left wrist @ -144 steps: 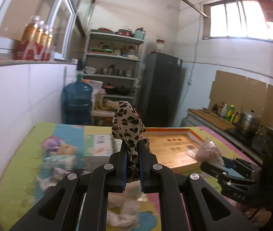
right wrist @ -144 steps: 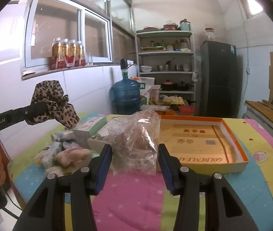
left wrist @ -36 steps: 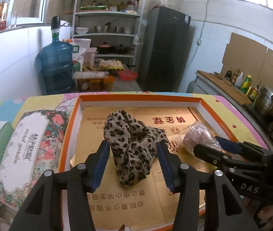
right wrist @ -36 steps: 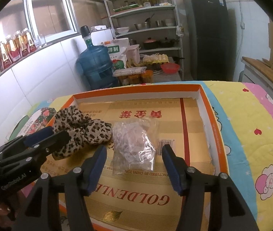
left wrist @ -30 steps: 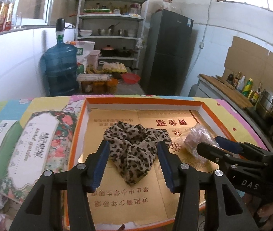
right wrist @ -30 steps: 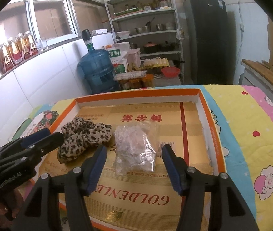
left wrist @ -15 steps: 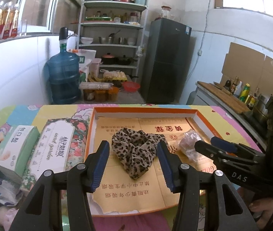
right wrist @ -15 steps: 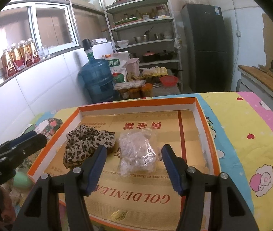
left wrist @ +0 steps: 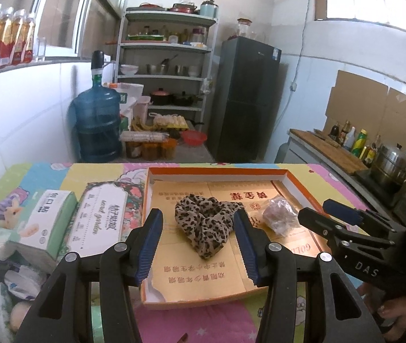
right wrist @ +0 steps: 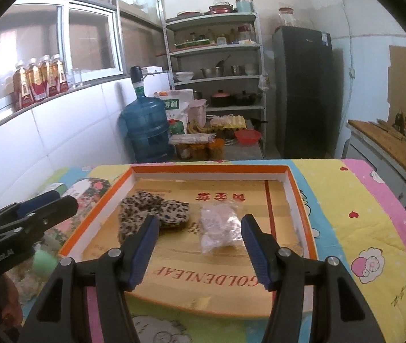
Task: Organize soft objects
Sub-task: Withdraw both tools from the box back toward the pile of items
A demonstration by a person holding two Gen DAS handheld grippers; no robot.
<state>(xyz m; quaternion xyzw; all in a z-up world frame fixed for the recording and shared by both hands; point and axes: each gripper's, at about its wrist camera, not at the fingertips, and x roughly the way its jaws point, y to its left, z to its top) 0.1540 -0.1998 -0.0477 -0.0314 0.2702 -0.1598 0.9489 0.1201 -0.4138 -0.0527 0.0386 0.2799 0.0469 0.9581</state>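
Both the left gripper (left wrist: 197, 240) and right gripper (right wrist: 198, 245) hang released and empty above the orange-rimmed cardboard tray (right wrist: 294, 197), where the leopard-print scrunchie (left wrist: 206, 225) and clear plastic bag (right wrist: 221, 225) lie side by side, apparently sorted.

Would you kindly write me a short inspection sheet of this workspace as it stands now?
Surface: table under a colourful cartoon cloth.
Job's things: leopard-print scrunchie and clear plastic bag lie side by side inside the orange-rimmed cardboard tray, neither gripped.
Clutter: two tissue boxes left of the tray; a heap of soft items at the near-left corner, contents hard to tell.
Grippers: left gripper open and empty, above the tray's near part; right gripper open and empty.
Cables: one thin cable running down the back wall.
Surroundings: water jug, shelf rack, dark fridge, bottles on the sill.
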